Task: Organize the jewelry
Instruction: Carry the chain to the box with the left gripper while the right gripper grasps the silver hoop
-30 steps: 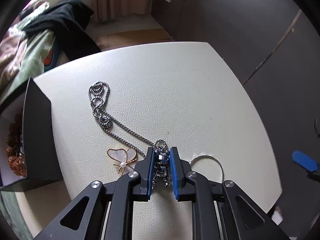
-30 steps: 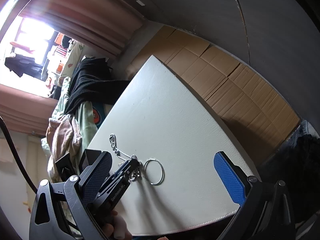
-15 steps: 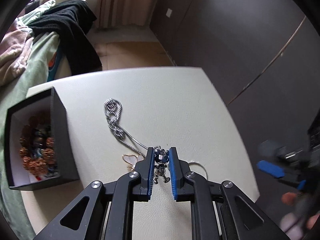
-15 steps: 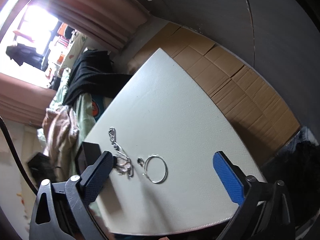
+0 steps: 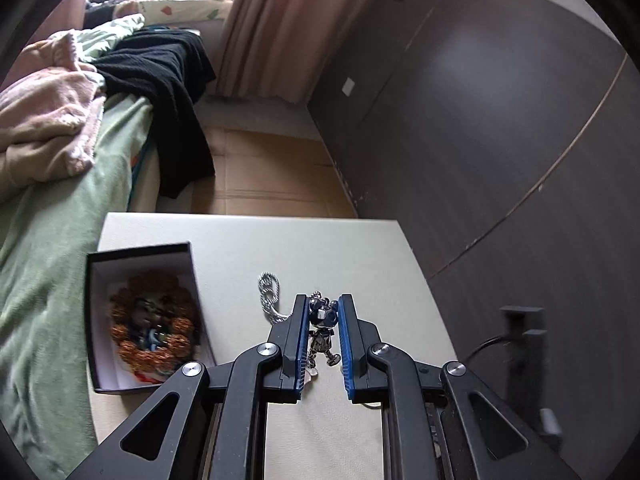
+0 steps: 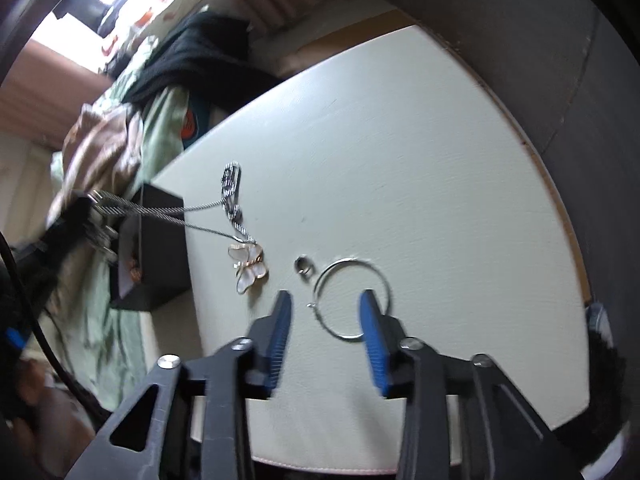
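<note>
Two grippers in play. Left gripper [image 5: 323,334] is clamping the small metal figure pendant [image 5: 322,330] between its blue pads, and it is now riding higher than a second ago: the pendant is clear of the desk [image 5: 340,248] and the chain [image 6: 192,216] is being drawn taut from the desk toward the left side, its far loops [image 5: 269,288] still lying on the top. Reading this as the carry toward the box beginning (the necklace is only partly airborne, so the tail may drag).

Right gripper [image 6: 325,334] is hanging over the desk's near edge with its fingers apart and empty, narrower than a second ago and now bracketing the near side of the thin hoop [image 6: 352,298]. Small ring [image 6: 303,266] is sitting just beside the hoop; butterfly brooch [image 6: 249,270] is lying nearer the left edge, by the chain.

Black box [image 5: 140,316] is standing open at the desk's left edge, holding an orange beaded strand [image 5: 154,334] coiled around some darker pieces (too small to identify).
</note>
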The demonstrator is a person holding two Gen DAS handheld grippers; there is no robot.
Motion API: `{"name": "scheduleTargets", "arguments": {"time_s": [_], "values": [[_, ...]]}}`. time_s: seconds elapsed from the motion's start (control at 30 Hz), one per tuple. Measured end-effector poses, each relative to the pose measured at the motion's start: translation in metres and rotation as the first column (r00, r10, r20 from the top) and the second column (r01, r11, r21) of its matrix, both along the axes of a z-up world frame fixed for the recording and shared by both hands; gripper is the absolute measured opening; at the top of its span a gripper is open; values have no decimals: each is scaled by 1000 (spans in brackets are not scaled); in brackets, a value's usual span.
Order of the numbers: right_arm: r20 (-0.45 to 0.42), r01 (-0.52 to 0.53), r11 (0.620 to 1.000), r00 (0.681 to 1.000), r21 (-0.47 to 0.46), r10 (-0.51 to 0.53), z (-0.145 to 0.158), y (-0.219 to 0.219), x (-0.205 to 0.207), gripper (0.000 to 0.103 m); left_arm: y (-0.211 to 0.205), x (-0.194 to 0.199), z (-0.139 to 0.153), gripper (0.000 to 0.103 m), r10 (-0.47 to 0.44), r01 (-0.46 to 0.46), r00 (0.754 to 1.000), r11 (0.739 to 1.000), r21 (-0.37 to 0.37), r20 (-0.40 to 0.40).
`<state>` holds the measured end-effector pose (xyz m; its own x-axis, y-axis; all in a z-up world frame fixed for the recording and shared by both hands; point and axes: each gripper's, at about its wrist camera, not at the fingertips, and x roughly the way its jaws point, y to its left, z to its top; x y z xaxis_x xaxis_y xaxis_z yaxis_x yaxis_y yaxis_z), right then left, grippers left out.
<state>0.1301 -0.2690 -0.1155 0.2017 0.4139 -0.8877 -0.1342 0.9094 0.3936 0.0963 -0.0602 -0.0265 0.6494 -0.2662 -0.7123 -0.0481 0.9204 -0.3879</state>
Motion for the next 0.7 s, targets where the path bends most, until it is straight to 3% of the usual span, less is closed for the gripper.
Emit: {"name": "scheduleTargets", "arguments": {"time_s": [0.23,0.57,0.7], "values": [[15,-66,993,998,-101,68,-8,27,1,27,22,-12,17,15,35,-34,998,999,-31,47],[62,-139,942,984,-305,166,-13,46,-9,7,41,-21,29,15,72,-68,994,997,-49,82],[56,-130,950,987,-282,151,-12,39,-8,4,36,-22,31,15,70,-65,994,996,-58,80]]}}
